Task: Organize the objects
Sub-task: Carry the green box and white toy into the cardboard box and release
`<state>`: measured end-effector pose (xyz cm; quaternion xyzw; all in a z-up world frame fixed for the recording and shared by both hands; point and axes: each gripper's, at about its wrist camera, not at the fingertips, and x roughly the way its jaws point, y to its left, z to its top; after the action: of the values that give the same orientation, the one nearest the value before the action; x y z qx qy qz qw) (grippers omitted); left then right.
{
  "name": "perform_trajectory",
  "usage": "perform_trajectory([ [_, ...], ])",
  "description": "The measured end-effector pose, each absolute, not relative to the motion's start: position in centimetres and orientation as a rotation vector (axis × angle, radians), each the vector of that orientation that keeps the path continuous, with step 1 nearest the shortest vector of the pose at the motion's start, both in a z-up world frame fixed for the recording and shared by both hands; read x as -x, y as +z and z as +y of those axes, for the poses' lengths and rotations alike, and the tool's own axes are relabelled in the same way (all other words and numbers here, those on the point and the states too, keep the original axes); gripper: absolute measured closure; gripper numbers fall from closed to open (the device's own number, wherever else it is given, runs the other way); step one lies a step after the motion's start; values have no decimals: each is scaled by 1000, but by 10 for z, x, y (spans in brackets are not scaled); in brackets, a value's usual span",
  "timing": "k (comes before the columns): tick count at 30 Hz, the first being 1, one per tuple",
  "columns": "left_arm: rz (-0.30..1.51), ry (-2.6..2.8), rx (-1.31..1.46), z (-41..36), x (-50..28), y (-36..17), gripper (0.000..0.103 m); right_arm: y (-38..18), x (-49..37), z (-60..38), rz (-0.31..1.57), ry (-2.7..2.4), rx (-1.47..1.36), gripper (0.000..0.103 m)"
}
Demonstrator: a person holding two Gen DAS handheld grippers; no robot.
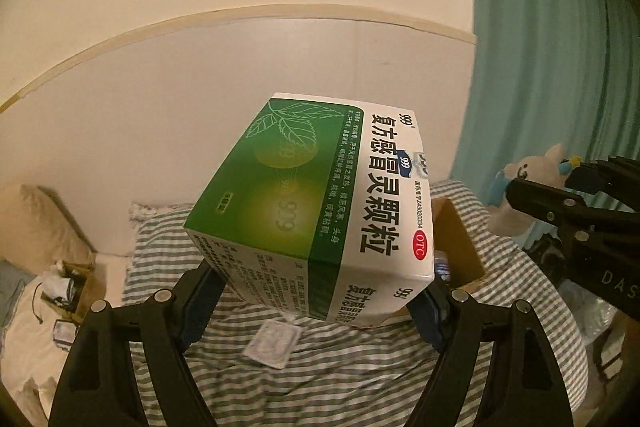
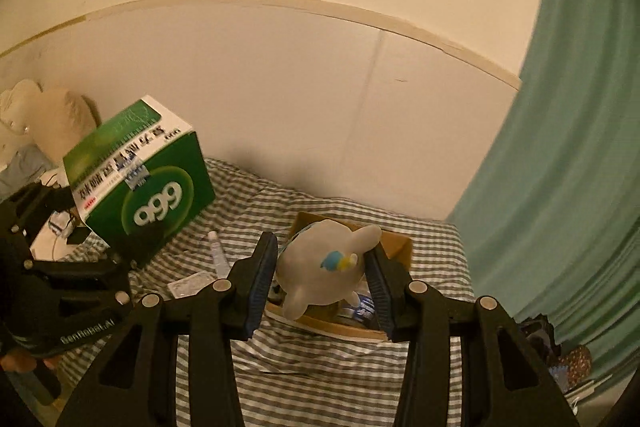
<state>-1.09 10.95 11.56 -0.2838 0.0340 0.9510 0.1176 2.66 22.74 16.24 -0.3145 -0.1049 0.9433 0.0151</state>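
Observation:
My left gripper [image 1: 316,291] is shut on a green and white medicine box [image 1: 316,203] and holds it above the striped bed; the box also shows at the left of the right wrist view [image 2: 140,183]. My right gripper [image 2: 320,283] is shut on a white plush toy [image 2: 324,267] with a blue and yellow patch, held over an open cardboard box [image 2: 396,243]. The plush toy [image 1: 532,167] and the right gripper show at the right of the left wrist view, beside the cardboard box [image 1: 456,239].
A striped blanket [image 2: 312,367] covers the bed. A blister pack [image 1: 272,343] lies on it below the medicine box, and a small tube [image 2: 218,253] lies near it. A green curtain [image 2: 568,147] hangs at right. Clutter sits at left [image 1: 64,287].

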Motion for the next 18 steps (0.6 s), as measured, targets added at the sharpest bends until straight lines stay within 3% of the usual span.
perform_trajectory([
  [9,195,2790,852,167,37,99,20,142,5,280,-203,2941,993,59],
  [18,195,2781,927,201,88,69,20,110,66,312,-240,2903,1076,59],
])
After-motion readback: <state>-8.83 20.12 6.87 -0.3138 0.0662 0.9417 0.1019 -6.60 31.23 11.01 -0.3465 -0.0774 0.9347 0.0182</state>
